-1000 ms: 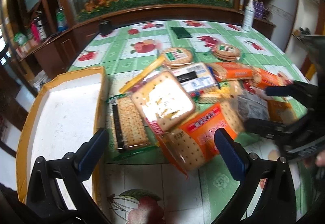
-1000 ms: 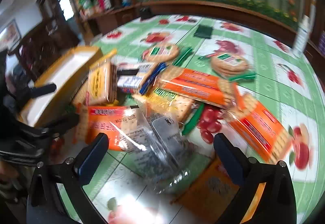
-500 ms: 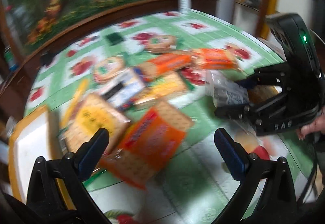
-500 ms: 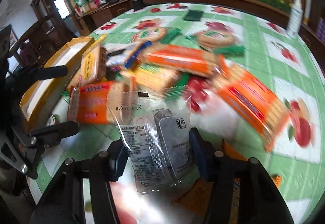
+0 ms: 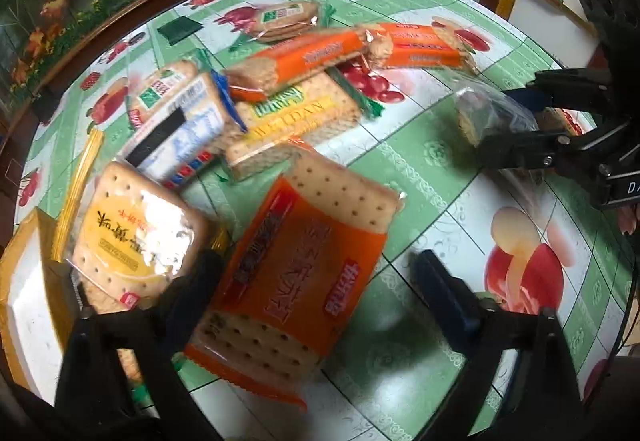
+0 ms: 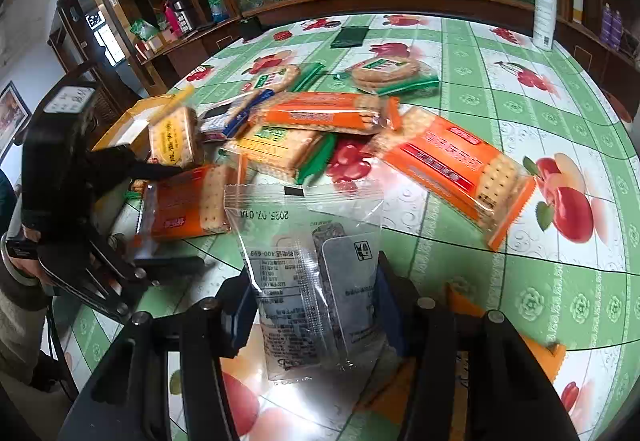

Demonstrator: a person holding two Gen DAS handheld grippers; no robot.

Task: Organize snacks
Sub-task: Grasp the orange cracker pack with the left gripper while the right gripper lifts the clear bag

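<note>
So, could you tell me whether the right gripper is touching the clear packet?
Touching. In the right wrist view the right gripper has just been closing, and both pads press the sides of the clear packet, which stands pinched between them.

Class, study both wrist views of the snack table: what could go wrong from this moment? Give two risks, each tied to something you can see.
1. The right claw pinches the clear snack packet by its lower part only; the slippery film may slide out.
2. The left claw, which has just been closing, straddles the orange cracker pack, one finger against the yellow cracker pack. It may catch both or crush crackers.
</note>
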